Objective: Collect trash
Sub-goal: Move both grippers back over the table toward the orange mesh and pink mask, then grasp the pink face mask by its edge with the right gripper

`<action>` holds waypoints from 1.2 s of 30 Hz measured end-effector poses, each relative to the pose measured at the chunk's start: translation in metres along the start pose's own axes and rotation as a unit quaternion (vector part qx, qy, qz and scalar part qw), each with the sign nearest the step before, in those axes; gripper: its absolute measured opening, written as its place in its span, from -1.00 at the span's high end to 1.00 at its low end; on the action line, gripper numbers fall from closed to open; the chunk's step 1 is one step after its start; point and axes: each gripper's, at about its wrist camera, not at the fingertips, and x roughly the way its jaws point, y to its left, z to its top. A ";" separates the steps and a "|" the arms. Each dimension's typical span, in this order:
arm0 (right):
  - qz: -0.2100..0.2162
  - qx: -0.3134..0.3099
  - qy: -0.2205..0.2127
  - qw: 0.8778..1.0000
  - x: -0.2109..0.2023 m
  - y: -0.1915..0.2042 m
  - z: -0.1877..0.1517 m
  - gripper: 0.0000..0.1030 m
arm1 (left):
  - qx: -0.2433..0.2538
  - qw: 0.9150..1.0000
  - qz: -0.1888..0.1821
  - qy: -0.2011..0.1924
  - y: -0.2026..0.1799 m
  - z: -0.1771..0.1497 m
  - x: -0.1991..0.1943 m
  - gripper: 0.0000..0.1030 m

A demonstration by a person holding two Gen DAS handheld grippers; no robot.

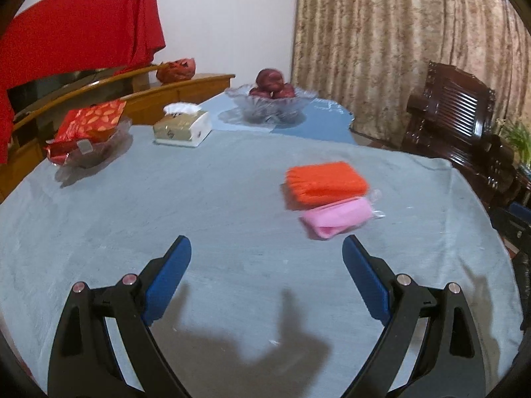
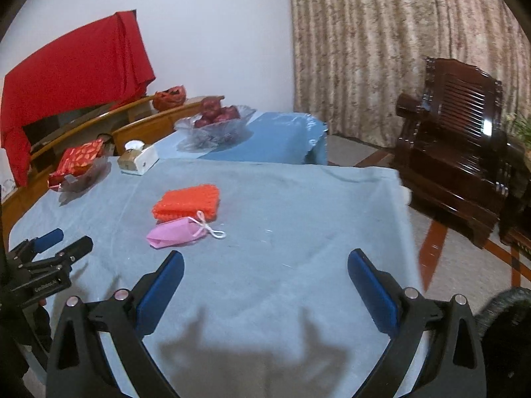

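While both grippers hover low over the grey-blue tablecloth [image 1: 199, 199], left gripper [image 1: 267, 248] and right gripper [image 2: 265, 263] stand spread wide, empty. Pink mask [image 2: 176, 233] lies against the orange pad [image 2: 187, 202], ahead-right of left gripper, ahead-left of right.

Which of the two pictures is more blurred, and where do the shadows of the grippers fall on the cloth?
Left wrist view: motion blur smears the orange item and the pink mask; the left gripper casts its shadow toward the camera on the blue cloth. Right wrist view: sharper, the mask's white string is clear; the right gripper casts a similar two-pronged shadow. Both views bend at the edges.
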 end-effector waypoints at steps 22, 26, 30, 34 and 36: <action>0.029 -0.036 0.083 0.995 0.125 0.078 0.011 -0.86 | -0.061 0.994 -0.004 0.090 0.056 -0.004 0.071 -0.60; 0.035 -0.029 0.104 0.994 0.138 0.080 0.010 -0.83 | -0.056 0.994 -0.002 0.093 0.055 -0.005 0.073 -0.60; 0.053 -0.031 0.135 0.989 0.152 0.081 0.011 -0.53 | -0.050 0.994 0.001 0.093 0.053 -0.005 0.072 -0.60; 0.081 -0.053 0.140 0.985 0.153 0.091 0.008 0.12 | -0.045 0.995 0.003 0.093 0.051 -0.005 0.072 -0.60; 0.088 -0.056 0.137 0.985 0.151 0.093 0.008 0.54 | -0.043 0.995 0.004 0.094 0.049 -0.005 0.072 -0.60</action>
